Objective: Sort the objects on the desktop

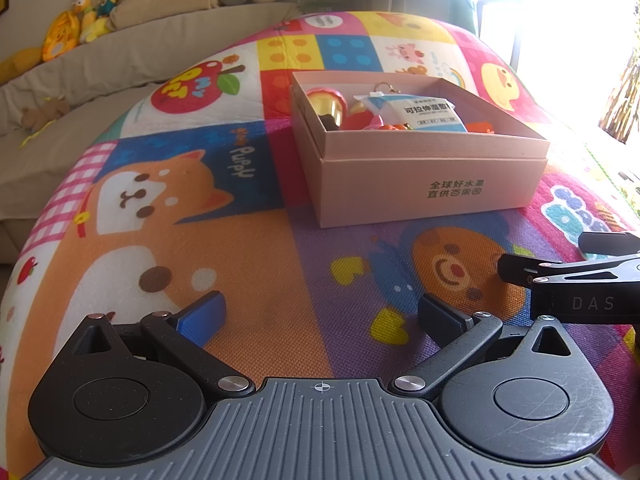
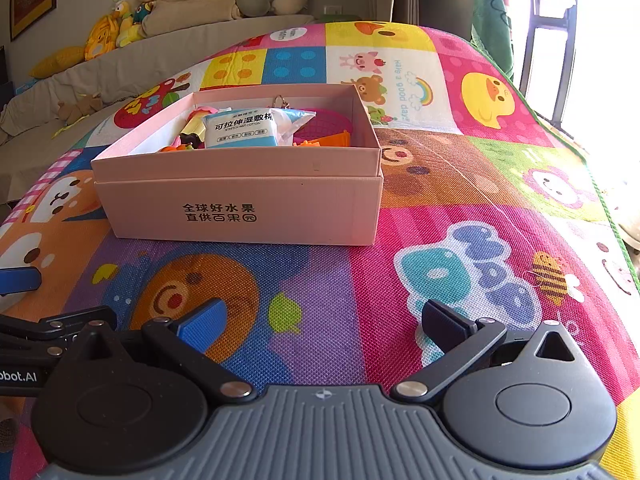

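A pink cardboard box [image 1: 424, 184] stands on the colourful play mat, also in the right wrist view [image 2: 240, 208]. Inside lie a white and blue wet-cotton packet [image 1: 430, 114] [image 2: 244, 128], a gold and pink toy [image 1: 328, 104], orange pieces [image 2: 320, 140] and a pink basket [image 2: 328, 124]. My left gripper [image 1: 322, 316] is open and empty, low over the mat in front of the box. My right gripper [image 2: 320, 320] is open and empty beside it; its fingers [image 1: 568, 272] show at the right edge of the left wrist view.
The play mat [image 2: 440, 184] covers the whole surface. A beige sofa [image 1: 100, 60] with plush toys [image 2: 120, 20] runs along the back left. A bright window [image 1: 560, 20] is at the right, past the mat's edge.
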The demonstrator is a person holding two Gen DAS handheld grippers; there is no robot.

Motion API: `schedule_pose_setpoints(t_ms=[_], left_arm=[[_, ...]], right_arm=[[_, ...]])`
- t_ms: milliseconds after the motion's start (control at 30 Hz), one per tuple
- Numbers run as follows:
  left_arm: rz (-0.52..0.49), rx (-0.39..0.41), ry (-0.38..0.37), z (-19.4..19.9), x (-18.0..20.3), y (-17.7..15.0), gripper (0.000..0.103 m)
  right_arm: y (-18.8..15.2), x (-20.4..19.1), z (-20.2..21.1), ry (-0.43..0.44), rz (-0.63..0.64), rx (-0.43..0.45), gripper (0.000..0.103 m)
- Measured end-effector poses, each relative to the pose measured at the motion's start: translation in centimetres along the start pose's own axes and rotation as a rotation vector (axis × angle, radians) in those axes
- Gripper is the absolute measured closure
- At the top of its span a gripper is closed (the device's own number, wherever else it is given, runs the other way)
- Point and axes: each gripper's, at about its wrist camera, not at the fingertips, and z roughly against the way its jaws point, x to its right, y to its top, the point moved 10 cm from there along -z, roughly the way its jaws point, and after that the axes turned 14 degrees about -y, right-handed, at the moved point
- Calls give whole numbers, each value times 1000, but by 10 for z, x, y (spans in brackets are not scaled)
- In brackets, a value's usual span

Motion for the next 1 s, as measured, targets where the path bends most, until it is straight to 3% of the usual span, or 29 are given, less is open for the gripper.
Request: schedule_pose_setpoints(t_ms=[1000], left_arm=[[-2, -2, 5, 0, 0, 0, 0]], right_arm=[[0, 0, 0, 0, 0, 0, 0]])
